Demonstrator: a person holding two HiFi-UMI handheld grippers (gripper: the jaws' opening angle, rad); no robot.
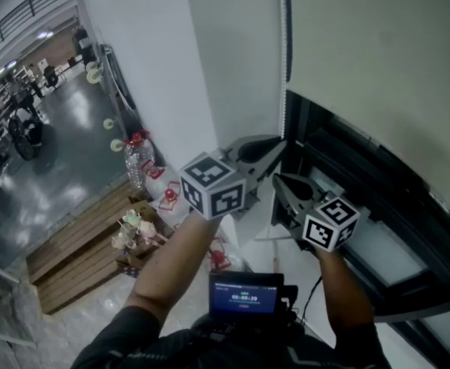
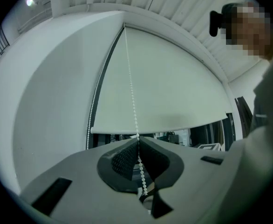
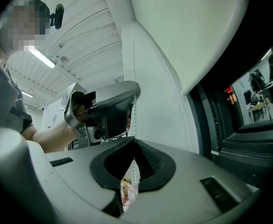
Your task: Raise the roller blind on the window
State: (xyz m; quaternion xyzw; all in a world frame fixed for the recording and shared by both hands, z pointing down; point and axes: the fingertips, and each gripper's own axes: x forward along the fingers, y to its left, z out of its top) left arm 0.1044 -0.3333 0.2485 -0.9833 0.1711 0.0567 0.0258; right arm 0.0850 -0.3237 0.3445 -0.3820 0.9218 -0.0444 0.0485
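Note:
The pale roller blind [image 1: 378,52] covers the upper window, and its bottom bar [image 2: 160,125] hangs above the dark glass. A white bead chain [image 1: 284,68] runs down the blind's left edge. My left gripper [image 1: 279,146] is the higher one. In the left gripper view its pads meet at the tip [image 2: 137,140] with the chain [image 2: 131,87] pinched between them. My right gripper [image 1: 280,181] sits just below it. In the right gripper view it [image 3: 134,141] is shut on the same chain [image 3: 135,120], under the left gripper [image 3: 132,91].
A dark window frame [image 1: 363,175] lies below the blind. The chain's other strand [image 2: 92,115] hangs by the white wall [image 1: 148,68]. Below left stand a water bottle [image 1: 137,160] and a wooden platform [image 1: 79,244] with small items. A device with a lit screen [image 1: 246,293] is at my chest.

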